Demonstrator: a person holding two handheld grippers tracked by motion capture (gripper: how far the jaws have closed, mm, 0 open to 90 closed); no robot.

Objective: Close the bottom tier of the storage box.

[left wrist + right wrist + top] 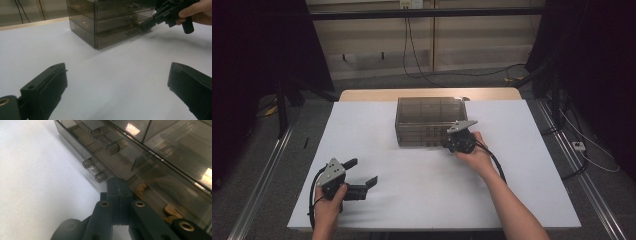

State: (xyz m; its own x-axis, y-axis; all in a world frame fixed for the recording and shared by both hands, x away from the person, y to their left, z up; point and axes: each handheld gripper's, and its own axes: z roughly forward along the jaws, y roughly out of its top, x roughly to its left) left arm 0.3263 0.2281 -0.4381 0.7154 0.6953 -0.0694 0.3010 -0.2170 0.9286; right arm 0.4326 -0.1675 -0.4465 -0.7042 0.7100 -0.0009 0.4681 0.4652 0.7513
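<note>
A smoky see-through drawer unit (427, 120) stands at the middle back of the white table (512, 170). My right gripper (447, 143) is shut, and its joined tips press on the front of a low drawer at the unit's right end. In the right gripper view the closed tips (119, 187) sit just beside a clear bar handle (94, 171), with nothing between them. My left gripper (362, 171) rests open on the table at the near left, well away from the unit. Its two pads (53, 82) frame bare tabletop, with the drawer unit (110, 22) and the right gripper (147, 24) farther off.
Some small tan pieces (172, 211) lie inside the drawer behind the right gripper's tips. A wooden edge (362, 94) runs behind the white surface. Cables (462, 75) trail over the floor beyond the table, and dark stands flank both sides.
</note>
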